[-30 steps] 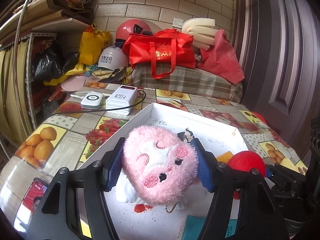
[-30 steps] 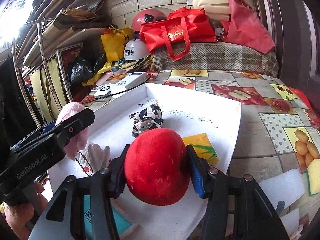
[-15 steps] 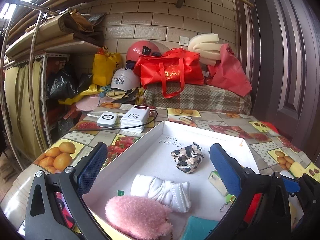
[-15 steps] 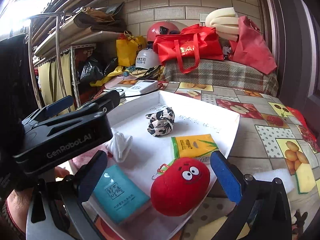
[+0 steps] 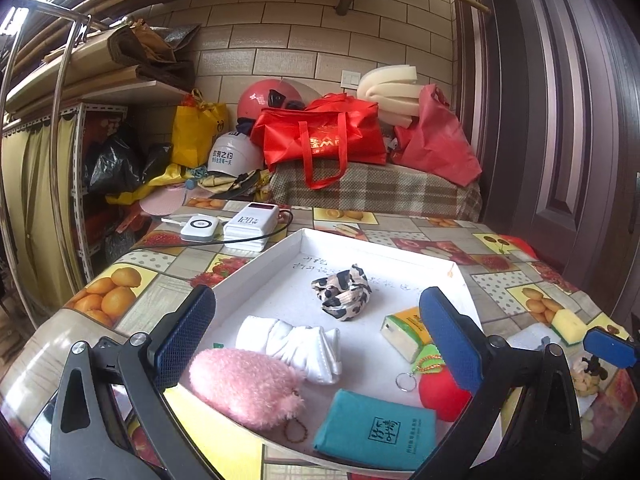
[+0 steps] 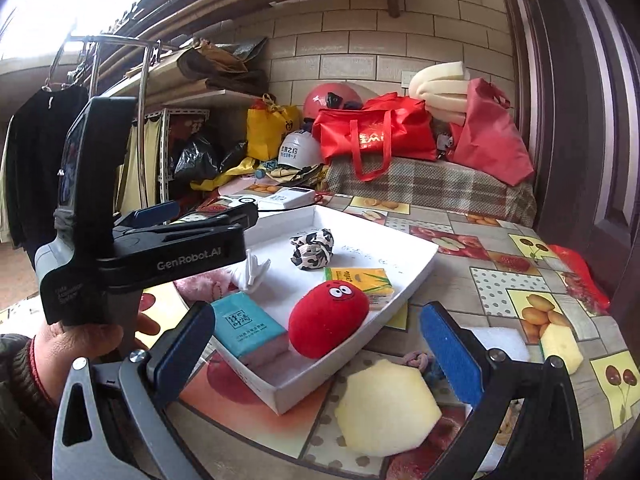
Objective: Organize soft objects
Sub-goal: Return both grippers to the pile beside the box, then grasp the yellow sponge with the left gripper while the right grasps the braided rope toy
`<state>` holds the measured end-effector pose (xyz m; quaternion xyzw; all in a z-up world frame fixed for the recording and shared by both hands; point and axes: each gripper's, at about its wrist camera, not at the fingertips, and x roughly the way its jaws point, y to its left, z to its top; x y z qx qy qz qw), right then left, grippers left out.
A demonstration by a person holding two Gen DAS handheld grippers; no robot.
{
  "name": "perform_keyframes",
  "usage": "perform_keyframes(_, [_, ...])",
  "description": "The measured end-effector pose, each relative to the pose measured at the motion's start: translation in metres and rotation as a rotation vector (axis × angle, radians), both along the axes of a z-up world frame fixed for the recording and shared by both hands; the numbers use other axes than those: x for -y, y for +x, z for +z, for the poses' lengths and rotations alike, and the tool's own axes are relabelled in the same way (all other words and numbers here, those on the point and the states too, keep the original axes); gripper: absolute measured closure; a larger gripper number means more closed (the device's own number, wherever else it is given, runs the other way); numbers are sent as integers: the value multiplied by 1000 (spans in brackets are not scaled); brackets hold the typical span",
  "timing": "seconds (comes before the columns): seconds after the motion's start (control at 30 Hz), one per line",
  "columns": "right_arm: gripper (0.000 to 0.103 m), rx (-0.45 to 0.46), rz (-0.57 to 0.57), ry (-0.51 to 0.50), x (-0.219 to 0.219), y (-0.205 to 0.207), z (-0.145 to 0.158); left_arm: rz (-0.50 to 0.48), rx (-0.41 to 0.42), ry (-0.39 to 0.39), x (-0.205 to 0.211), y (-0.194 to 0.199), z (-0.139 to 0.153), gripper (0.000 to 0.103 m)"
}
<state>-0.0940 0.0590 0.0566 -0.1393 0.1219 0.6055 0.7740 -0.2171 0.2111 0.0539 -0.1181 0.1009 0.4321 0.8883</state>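
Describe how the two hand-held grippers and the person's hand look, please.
Each hand-held gripper, left and right, has black angular fingers with silver screws and blue textured pads. The left one's black body reads "GenRobot.AI" in grey letters, on a grey handle. The hand shows a red string bracelet and a dark knitted cuff.

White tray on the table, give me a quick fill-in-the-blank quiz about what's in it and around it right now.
1. The red plush toy lies inside the white ____.
2. The teal tissue pack sits beside the red plush toy, and the fluffy plush toy at the tray's near edge is coloured ____.
3. The pale yellow sponge lies ____ the tray, on the table.
4. Both grippers' fingers stand ____, holding nothing.

Missing words: tray; pink; outside; open
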Motion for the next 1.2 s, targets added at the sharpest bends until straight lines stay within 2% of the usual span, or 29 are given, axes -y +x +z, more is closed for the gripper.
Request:
perform_keyframes(0.13, [0, -67, -115, 16, 23, 43, 2, -55, -1, 3, 12, 5, 1, 0])
perform_keyframes(0.27, [0, -135, -326, 60, 62, 102, 4, -154, -18, 19, 28, 16, 3, 0])
perform_keyframes(0.4, [0, -255, -520, 100, 103, 160, 1, -338, -81, 35, 54, 39, 2, 0])
perform_keyframes(0.47, [0, -322, -549, 116, 115, 176, -2, -455, -128, 37, 71, 54, 1, 0])
perform_keyframes(0.53, [0, -369, -542, 131, 120, 182, -5, -524, -188, 70, 91, 68, -1, 0])
perform_keyframes(0.67, [0, -349, -460, 102, 110, 172, -4, -595, -321, 91, 114, 96, -8, 0])
perform_keyframes(0.8, [0, -341, -297, -23, 86, 157, -6, -616, -441, 70, 119, 116, -20, 0])
perform_keyframes(0.9, [0, -263, -215, -124, 67, 136, -10, -635, -503, 45, 120, 127, -29, 0])
perform_keyframes(1.0, [1, -172, -198, -229, 46, 122, -17, -650, -558, 30, 121, 135, -37, 2])
perform_keyframes(1.07, [9, -158, -189, -291, 36, 120, -24, -657, -585, 15, 121, 139, -41, 12])
perform_keyframes(1.1, [27, -164, -191, -316, 33, 122, -27, -653, -595, 8, 120, 140, -43, 17])
perform_keyframes(1.13, [48, -182, -183, -337, 31, 124, -30, -653, -600, 1, 119, 141, -44, 37])
perform_keyframes(1.2, [56, -224, -160, -340, 32, 129, -32, -657, -599, -5, 118, 141, -44, 40])
